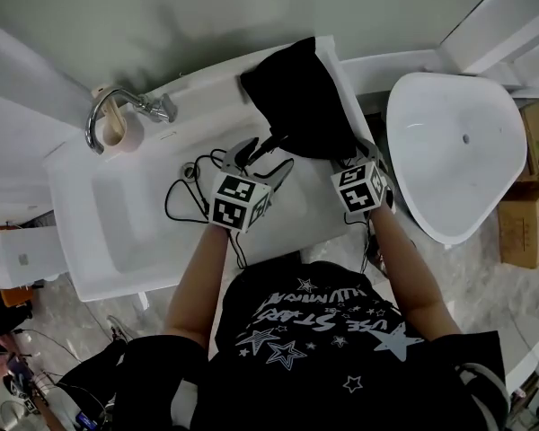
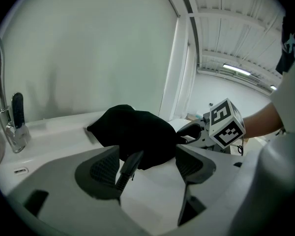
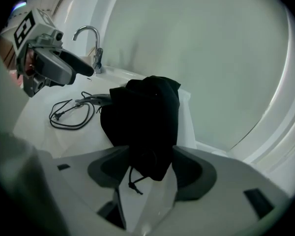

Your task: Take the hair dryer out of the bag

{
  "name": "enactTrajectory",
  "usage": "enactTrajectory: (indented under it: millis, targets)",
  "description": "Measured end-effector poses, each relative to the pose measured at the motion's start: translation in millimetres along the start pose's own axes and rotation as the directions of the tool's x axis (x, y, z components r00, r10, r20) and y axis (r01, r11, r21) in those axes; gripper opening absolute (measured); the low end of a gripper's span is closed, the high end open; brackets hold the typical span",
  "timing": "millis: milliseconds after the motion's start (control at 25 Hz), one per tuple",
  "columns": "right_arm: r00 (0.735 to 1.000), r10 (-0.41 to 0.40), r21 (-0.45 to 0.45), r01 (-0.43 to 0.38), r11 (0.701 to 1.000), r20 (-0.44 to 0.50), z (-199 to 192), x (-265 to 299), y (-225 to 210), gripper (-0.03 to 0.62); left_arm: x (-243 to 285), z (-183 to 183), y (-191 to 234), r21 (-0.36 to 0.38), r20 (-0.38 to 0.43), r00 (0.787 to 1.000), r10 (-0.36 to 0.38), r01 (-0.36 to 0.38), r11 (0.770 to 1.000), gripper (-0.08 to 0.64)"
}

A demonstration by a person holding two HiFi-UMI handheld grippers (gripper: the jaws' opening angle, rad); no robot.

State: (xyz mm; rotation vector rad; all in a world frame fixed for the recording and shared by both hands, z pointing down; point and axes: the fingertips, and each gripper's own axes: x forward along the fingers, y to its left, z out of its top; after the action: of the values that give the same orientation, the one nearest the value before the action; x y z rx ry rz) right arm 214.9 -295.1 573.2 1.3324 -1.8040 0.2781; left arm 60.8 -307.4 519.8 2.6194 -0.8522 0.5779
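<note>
Hair dryer [image 2: 129, 166] sits mostly inside the black bag [image 1: 301, 101] on the worktop [image 1: 207, 88] right of the basin [image 1: 144, 232]. Only its grey handle pokes out. Looks rigid, smooth and lightish, so grab it by the handle. The bag is limp and will drag along unless pinned. Left gripper [image 2: 147, 168] jaws are released, handle beside one pad. Right gripper [image 3: 150, 168] jaws are released around the bag's near end. Cord [image 1: 184, 200] loops in the basin and may snag. Faucet [image 1: 117, 110] is well apart.
</note>
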Motion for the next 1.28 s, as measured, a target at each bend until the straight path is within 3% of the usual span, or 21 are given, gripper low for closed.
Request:
enactTrajectory:
  millis: [200, 680, 1080, 1280]
  targets:
    - [0.999, -0.030, -0.002, 0.030, 1.000, -0.012, 2, 9, -4, 0.254, 9, -6, 0, -0.002, -0.019, 1.000, -0.018, 0.018, 1.000, 0.368]
    - [0.999, -0.034, 0.053, 0.034, 0.998, 0.006, 12, 11, -4, 0.063, 23, -18, 3, 0.029, -0.066, 0.997, -0.036, 0.038, 0.999, 0.368]
    - [0.994, 0.027, 0.185, -0.047, 0.982, 0.111, 19, -12, -5, 0.041, 28, -26, 6, 0.036, -0.096, 0.995, -0.035, 0.039, 0.999, 0.368]
    - [0.984, 0.039, 0.209, -0.075, 0.975, 0.175, 39, -22, -3, 0.038, 25, -19, -3, 0.052, -0.099, 0.994, -0.052, 0.057, 0.997, 0.354]
